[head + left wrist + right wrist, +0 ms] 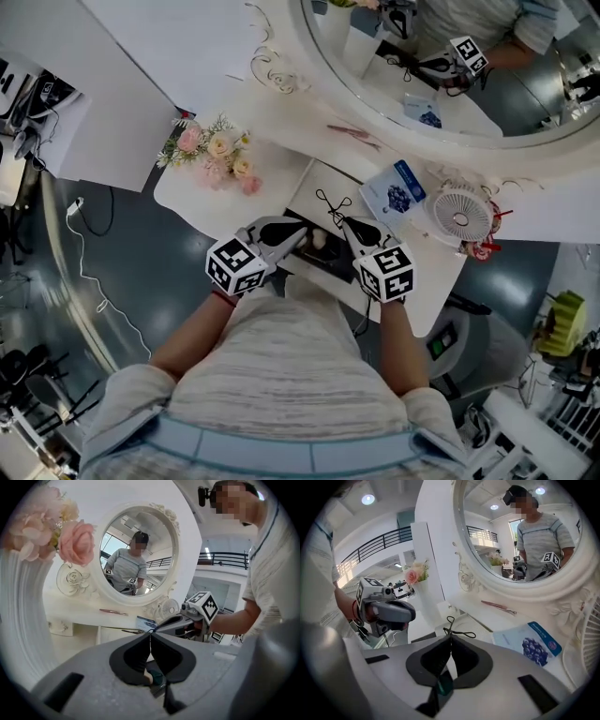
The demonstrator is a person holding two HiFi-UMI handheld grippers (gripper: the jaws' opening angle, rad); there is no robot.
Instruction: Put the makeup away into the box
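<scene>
Left gripper (298, 232) and right gripper (349, 225) are held jaws-together over the dark box (328, 265). A thin pink stick (353, 133) (makeup, probably) is seen crosswise on the ledge (302, 114) beyond, nearer the right gripper.

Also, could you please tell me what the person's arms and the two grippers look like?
The left gripper and right gripper match: light grey bodies tapering to black-padded jaws, each with a white cube printed with black square markers. The person wears a grey-and-white striped short-sleeved top; the forearms are bare.
</scene>
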